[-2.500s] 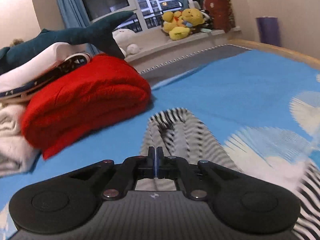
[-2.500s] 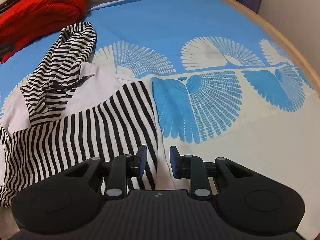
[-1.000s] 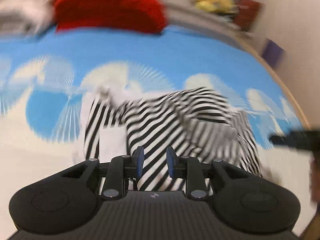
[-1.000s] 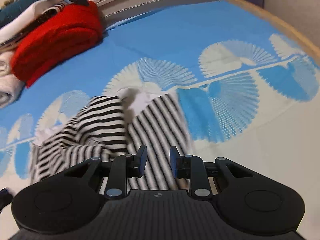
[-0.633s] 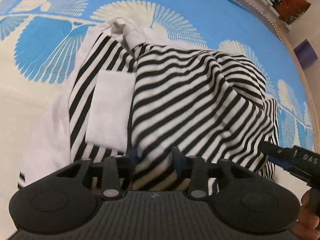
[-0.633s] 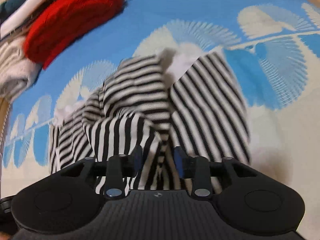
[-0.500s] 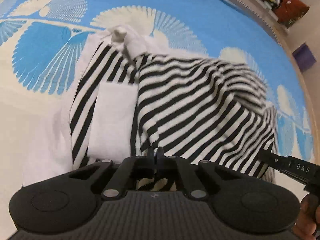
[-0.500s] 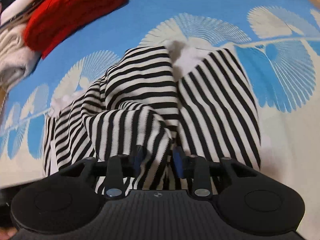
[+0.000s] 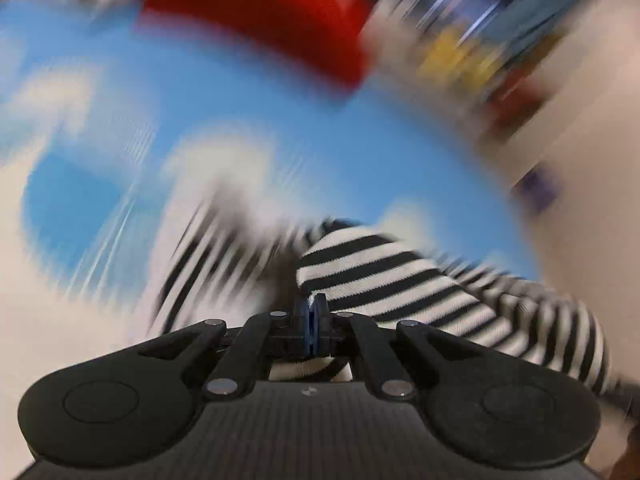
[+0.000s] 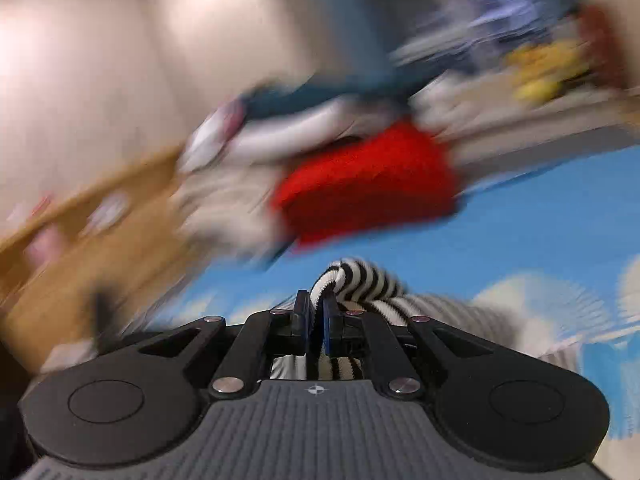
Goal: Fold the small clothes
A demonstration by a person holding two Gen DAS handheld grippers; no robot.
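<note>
A black-and-white striped garment [image 9: 384,276] is pinched in both grippers and lifted off the blue and white patterned bed cover [image 9: 256,120]. My left gripper [image 9: 314,312] is shut on a fold of the striped cloth, which drapes away to the right. My right gripper [image 10: 316,316] is shut on another bunched edge of the striped garment [image 10: 360,280], which hangs to the right below it. Both views are heavily motion-blurred.
A folded red knit [image 10: 368,188] lies at the head of the bed, also in the left wrist view [image 9: 256,12]. Pale folded clothes [image 10: 224,200] and a teal plush [image 10: 320,88] sit beside it. A wooden bed edge [image 10: 80,232] runs at left.
Both grippers closed on the striped garment and have swung up fast, lifting it off the bed; the views now tilt toward the head of the bed.
</note>
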